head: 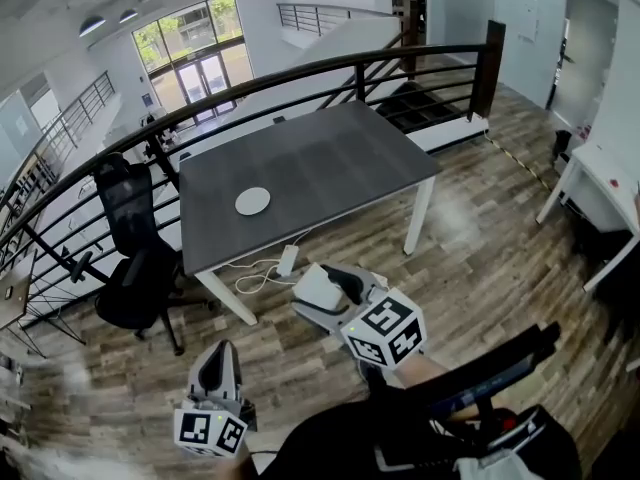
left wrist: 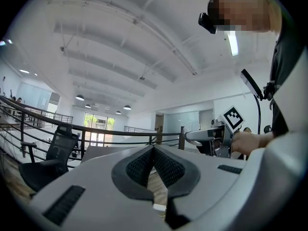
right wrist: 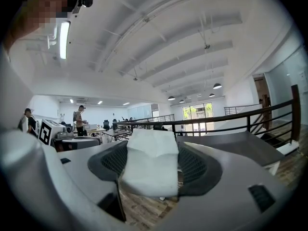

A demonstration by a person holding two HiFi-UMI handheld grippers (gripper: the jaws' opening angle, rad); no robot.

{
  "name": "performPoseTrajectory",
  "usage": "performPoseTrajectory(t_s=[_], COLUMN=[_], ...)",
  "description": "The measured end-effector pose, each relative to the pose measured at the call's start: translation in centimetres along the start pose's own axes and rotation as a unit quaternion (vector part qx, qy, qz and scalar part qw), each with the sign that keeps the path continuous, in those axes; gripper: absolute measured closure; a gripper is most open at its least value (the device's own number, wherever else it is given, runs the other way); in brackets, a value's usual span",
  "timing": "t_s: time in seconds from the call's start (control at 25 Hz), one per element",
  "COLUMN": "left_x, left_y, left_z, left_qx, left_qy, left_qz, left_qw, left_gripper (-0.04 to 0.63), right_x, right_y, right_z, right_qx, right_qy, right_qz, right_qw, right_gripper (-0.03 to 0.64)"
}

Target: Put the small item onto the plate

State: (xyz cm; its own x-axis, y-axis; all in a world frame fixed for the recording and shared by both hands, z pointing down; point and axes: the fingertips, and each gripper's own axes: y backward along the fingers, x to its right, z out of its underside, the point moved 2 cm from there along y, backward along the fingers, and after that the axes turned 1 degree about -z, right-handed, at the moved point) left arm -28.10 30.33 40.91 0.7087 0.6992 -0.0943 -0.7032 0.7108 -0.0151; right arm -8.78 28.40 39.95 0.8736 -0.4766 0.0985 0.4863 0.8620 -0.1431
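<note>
A white round plate [head: 252,201] lies on the dark grey table [head: 330,158], near its front left part. My right gripper [head: 330,286] hangs over the wooden floor in front of the table, shut on a small white soft block [head: 316,286]. In the right gripper view that white block [right wrist: 150,163] fills the gap between the dark pads [right wrist: 108,161], and the table's edge [right wrist: 226,143] lies beyond it. My left gripper [head: 217,356] is lower left, near the person's body; its jaws [left wrist: 154,150] meet at the tip with nothing between them.
A black office chair [head: 135,258] stands left of the table. A white power strip with cable [head: 287,260] lies on the floor under the table's front edge. A black railing [head: 300,78] runs behind the table, and a white desk [head: 600,183] stands at the right.
</note>
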Motion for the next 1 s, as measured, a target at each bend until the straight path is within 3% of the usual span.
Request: performPoseTrajectory(t_s=[0.16, 0.36, 1.0], left_x=[0.3, 0.1, -1.4], left_y=[-0.8, -7.3, -18.3], left_z=[-0.8, 0.2, -0.2], left_qx=[-0.010, -0.016, -0.036], left_qy=[-0.005, -0.011, -0.014], left_qz=[-0.004, -0.030, -0.075], left_qw=[0.9999, 0.9994, 0.9965], left_gripper=[0.592, 0.592, 0.592], right_x=[0.9, 7.5, 18.1], right_y=[-1.0, -3.8, -10.1], right_z=[-1.3, -1.0, -1.9], right_qx=[0.005, 0.006, 0.005], right_qy=[-0.001, -0.003, -0.021], right_qz=[-0.013, -0.033, -0.076], right_qw=[1.000, 0.999, 0.997], right_gripper=[0.286, 0.285, 0.285])
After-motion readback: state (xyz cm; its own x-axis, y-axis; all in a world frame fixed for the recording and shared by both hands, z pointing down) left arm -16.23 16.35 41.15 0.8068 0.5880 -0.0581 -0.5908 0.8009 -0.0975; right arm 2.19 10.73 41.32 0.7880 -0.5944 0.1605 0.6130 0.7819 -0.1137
